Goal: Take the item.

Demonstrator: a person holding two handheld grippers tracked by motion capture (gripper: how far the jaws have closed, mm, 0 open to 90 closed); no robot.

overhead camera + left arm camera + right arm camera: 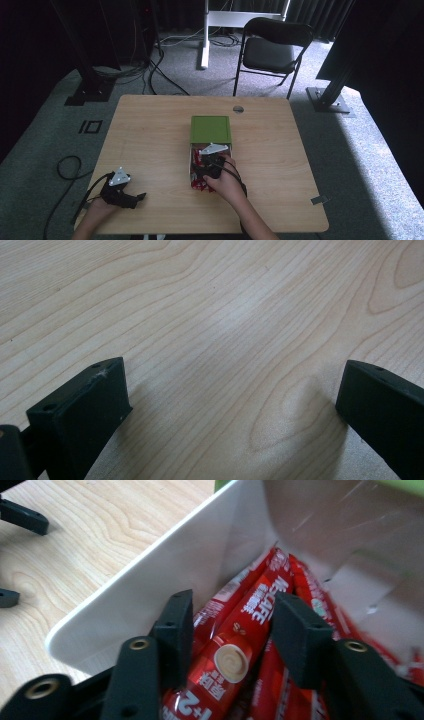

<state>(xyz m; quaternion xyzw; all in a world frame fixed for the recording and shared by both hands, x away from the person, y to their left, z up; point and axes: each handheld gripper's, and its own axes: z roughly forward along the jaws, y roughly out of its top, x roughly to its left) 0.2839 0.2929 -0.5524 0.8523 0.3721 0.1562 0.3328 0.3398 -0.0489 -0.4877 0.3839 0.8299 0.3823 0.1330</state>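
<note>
A white box (pixel 190 172) lies mid-table, its green lid (pixel 210 129) slid back toward the far side. Several red coffee stick sachets (pixel 201 186) fill it. My right gripper (pixel 201 167) dips into the box from the near side. In the right gripper view, its black jaws (pixel 232 625) stand apart on either side of one red sachet (pixel 234 657), and I see no pad pressing on it. The box's white wall (pixel 165 575) rises at their left. My left gripper (pixel 134 198) rests on the wood at the near left, open (pixel 232 380) over bare tabletop.
The wooden table (pixel 150 135) has a cable hole (pixel 238 109) near its far edge. A black folding chair (pixel 272 47) stands beyond it. Cables (pixel 67 167) trail over the grey carpet at the left, and dark stand feet (pixel 330 100) flank the table.
</note>
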